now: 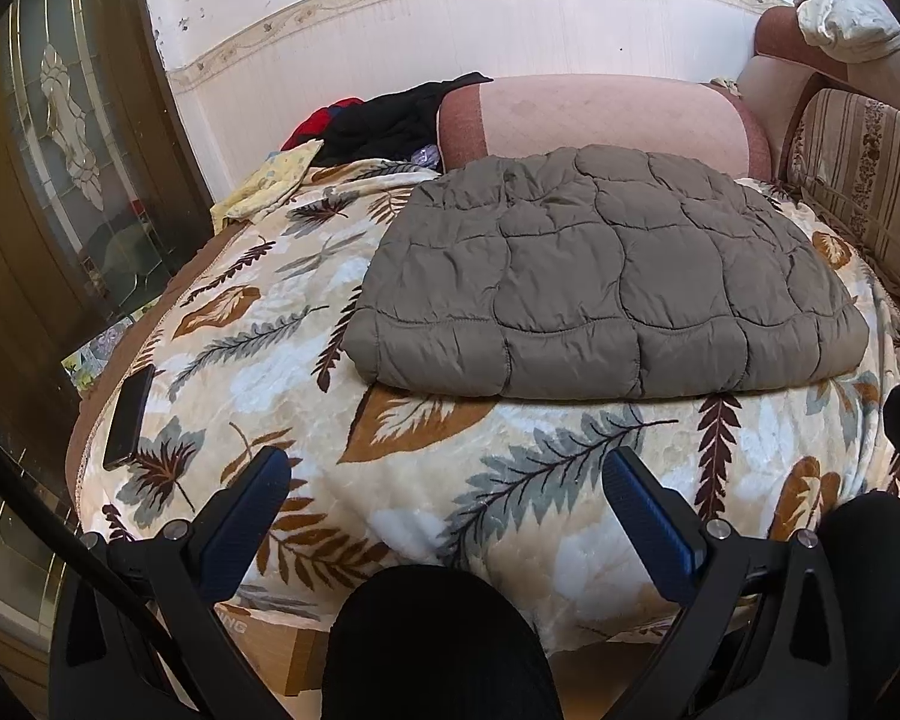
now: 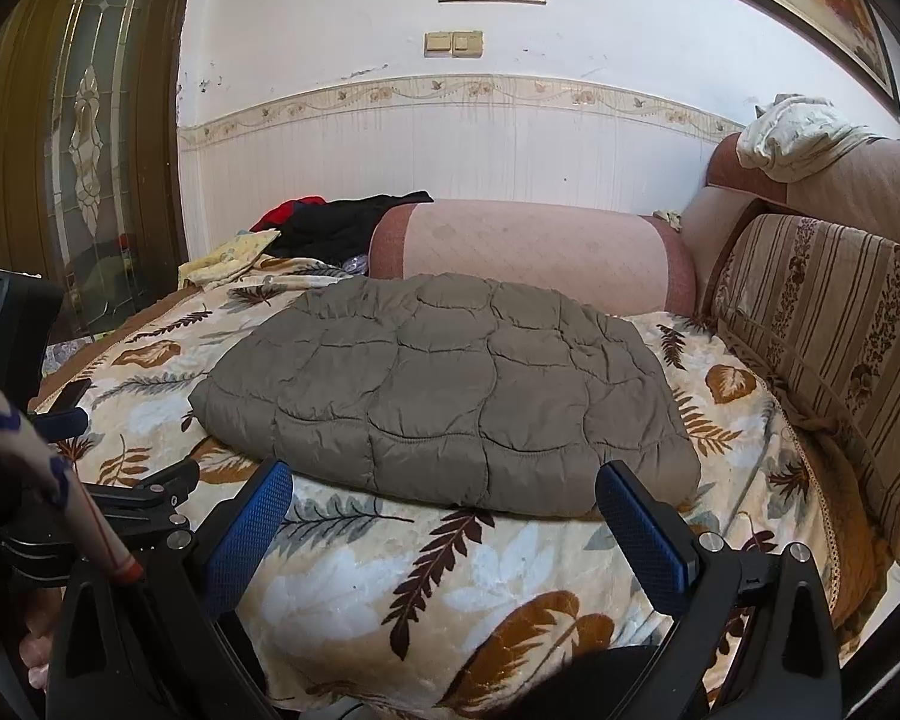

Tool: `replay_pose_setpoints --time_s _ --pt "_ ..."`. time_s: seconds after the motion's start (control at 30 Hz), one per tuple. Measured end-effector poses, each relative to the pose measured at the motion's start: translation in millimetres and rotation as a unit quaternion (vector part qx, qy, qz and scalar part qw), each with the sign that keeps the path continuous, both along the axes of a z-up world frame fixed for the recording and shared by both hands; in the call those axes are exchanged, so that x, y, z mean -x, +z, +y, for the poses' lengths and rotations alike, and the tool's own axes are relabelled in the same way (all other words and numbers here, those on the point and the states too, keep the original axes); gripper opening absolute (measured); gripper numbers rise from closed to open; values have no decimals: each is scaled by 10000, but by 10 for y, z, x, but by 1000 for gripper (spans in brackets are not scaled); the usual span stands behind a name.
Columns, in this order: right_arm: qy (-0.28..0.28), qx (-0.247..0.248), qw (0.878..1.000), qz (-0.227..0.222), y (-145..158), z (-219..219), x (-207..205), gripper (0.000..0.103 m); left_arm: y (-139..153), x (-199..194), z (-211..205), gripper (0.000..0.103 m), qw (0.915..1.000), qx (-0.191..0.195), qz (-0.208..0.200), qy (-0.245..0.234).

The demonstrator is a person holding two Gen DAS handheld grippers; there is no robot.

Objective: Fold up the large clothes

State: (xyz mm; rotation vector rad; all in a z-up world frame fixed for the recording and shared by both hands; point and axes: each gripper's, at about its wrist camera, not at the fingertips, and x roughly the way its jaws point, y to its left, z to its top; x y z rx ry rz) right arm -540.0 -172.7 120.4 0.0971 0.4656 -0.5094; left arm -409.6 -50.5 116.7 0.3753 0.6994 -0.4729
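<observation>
A grey-brown quilted jacket (image 1: 606,282) lies folded into a flat rectangle on the leaf-patterned blanket (image 1: 270,372); it also shows in the right wrist view (image 2: 450,384). My left gripper (image 1: 447,474) is open and empty, held back from the jacket above the blanket's near edge. My right gripper (image 2: 444,489) is open and empty, its blue pads just short of the jacket's near folded edge. The left gripper (image 2: 66,420) shows at the left of the right wrist view.
A black phone (image 1: 129,414) lies on the blanket's left corner. A pink bolster (image 1: 600,114) and dark and red clothes (image 1: 384,120) lie at the back. A striped cushion (image 2: 822,348) stands at the right. A glass-panelled door (image 1: 72,138) is on the left.
</observation>
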Motion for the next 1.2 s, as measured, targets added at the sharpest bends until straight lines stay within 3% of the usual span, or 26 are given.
replay_pose_setpoints --time_s 1.2 --pt "-66 -231 9997 110 -105 -75 -24 103 -68 19 -23 103 10000 -53 -37 23"
